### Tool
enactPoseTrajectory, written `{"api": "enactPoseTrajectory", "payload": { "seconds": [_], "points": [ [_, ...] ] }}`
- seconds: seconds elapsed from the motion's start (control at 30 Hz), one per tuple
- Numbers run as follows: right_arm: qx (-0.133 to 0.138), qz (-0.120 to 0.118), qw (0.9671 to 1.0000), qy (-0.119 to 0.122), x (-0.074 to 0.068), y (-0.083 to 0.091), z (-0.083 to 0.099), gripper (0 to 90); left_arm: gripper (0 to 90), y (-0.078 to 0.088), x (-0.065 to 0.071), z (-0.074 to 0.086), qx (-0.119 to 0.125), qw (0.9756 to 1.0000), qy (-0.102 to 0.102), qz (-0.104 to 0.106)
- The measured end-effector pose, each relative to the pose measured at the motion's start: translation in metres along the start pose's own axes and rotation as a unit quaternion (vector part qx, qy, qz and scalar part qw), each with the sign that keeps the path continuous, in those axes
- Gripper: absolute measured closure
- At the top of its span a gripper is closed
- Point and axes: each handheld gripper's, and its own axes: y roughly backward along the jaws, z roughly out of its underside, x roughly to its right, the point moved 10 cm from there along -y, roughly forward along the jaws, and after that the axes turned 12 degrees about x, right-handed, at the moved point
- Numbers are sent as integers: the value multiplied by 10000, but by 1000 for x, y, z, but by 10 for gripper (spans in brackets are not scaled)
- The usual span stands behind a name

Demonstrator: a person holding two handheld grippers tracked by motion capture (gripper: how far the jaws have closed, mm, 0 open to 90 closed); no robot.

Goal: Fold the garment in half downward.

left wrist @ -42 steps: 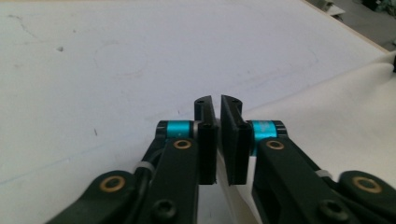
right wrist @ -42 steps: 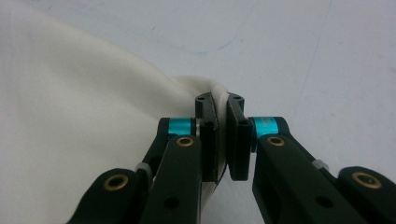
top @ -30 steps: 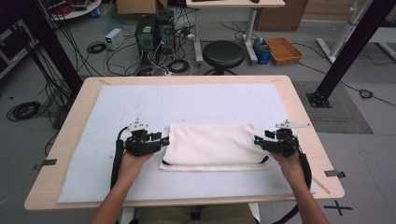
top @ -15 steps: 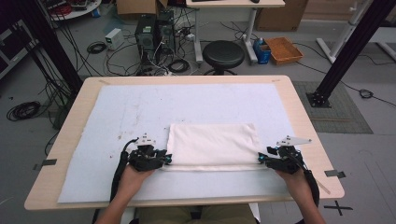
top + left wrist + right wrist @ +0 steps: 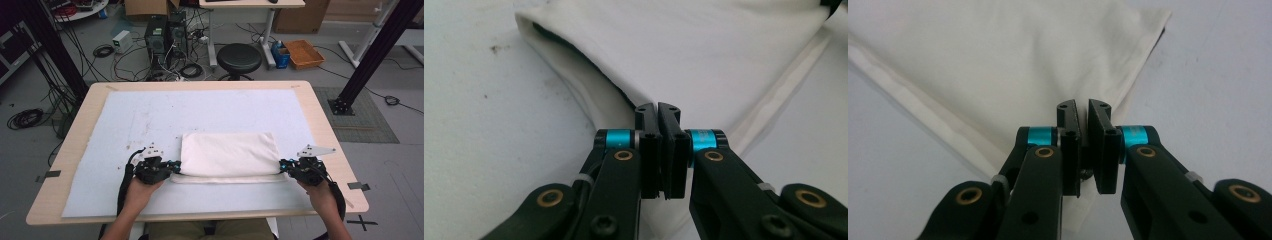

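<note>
A folded white cloth (image 5: 229,154) lies on the pale blue mat (image 5: 150,115) that covers the wooden table (image 5: 320,120), nearer the person's edge than the far one. The left gripper (image 5: 172,167) sits at the cloth's near left corner, the right gripper (image 5: 283,166) at its near right corner — each touching the cloth's edge, a hand behind each. Both sets of jaws have just been closing on the cloth. Beyond the cloth, past the table's far edge, stand a black stool (image 5: 240,57) and an orange tray (image 5: 303,53) — both on the floor.
</note>
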Motion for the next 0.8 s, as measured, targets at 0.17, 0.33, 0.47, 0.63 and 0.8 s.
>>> {"api": "enactPoseTrajectory", "payload": {
  "seconds": [0.17, 0.33, 0.47, 0.63, 0.8],
  "points": [
    [27, -286, 9996, -14, -6, 10, -2, 844, 873, 12, 7, -4, 171, 9997, 76, 168],
    [-221, -449, 9987, -63, -9, 16, 11, 845, 874, 17, 9, 8, -35, 9997, 121, 223],
    [-660, -415, 9969, -133, -3, 13, 31, 846, 874, 19, 7, 25, -403, 9987, 262, 156],
    [-659, -477, 9966, -143, -2, 13, 30, 791, 714, 17, 2, 27, -381, 9991, 160, 15],
    [72, -162, 9997, -185, 7, 16, 9, 369, 424, 18, -8, 4, 256, 9992, -11, -302]
  ]
}}
